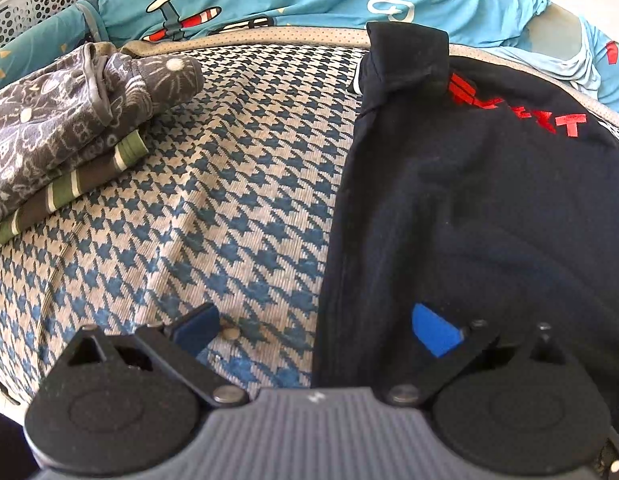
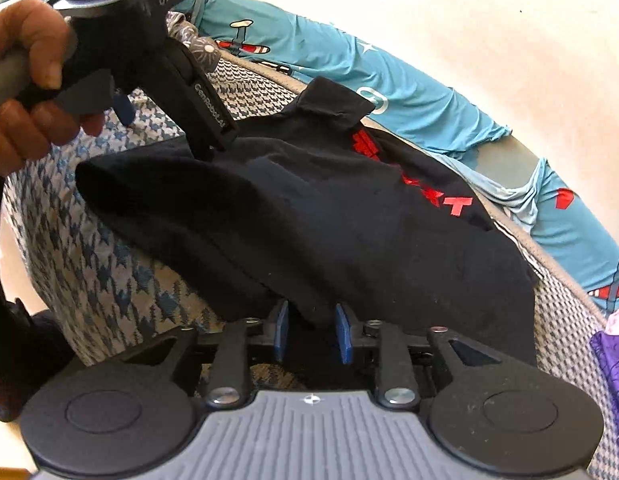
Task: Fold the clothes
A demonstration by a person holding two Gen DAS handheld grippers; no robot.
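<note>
A: Identify the garment being folded.
B: Dark navy T-shirt [image 1: 469,208] with red lettering [image 1: 549,120] near its far end. It occupies the right half of the left wrist view and the centre of the right wrist view [image 2: 329,220].

A: State and pose?
B: Partly folded, lying flat on the houndstooth surface. One sleeve is turned over at the top edge. The long left edge is rolled inward.

A: Other task items?
B: Folded stack [image 1: 61,136], upper left of the left wrist view: grey patterned garment over a green-striped one.
</note>
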